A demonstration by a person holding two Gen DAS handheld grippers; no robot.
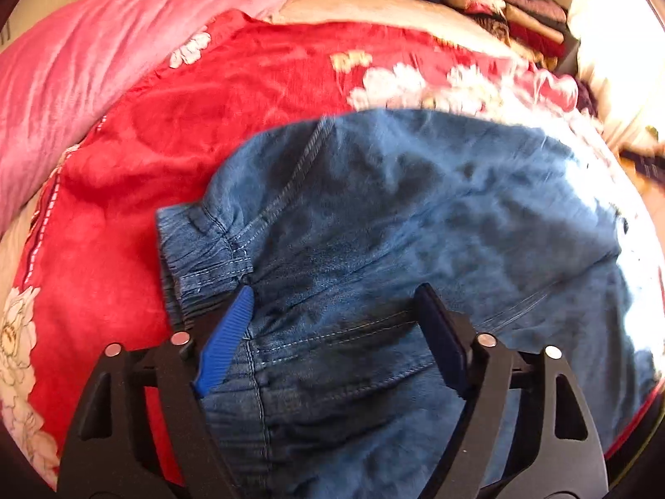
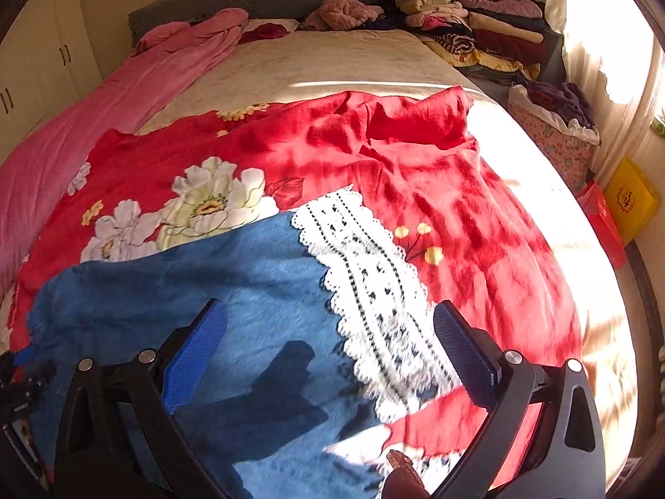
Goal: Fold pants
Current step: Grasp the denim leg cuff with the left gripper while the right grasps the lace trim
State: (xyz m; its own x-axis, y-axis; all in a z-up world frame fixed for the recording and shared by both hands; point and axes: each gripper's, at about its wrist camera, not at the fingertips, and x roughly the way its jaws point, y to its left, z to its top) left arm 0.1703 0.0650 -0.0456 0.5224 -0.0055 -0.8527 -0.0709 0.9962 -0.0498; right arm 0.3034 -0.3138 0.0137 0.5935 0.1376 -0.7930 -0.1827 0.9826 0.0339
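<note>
I see one pair of blue pants [image 1: 415, 208] and my two grippers, left [image 1: 334, 312] and right [image 2: 330, 332], both open, gripping nothing; the pants' lower part is cut off.

blue denim pants [image 1: 415, 208], red floral blanket [image 1: 257, 83]

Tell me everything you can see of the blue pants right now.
The blue pants look like soft, washed denim with pale stitching. They lie spread and rumpled on the red floral blanket on the bed. An elastic gathered waistband sits at the left of the left wrist view. A white lace hem trims the leg end. The left tool straddles the waist area, jaws open; the right tool hovers open over the lace hem.
</note>
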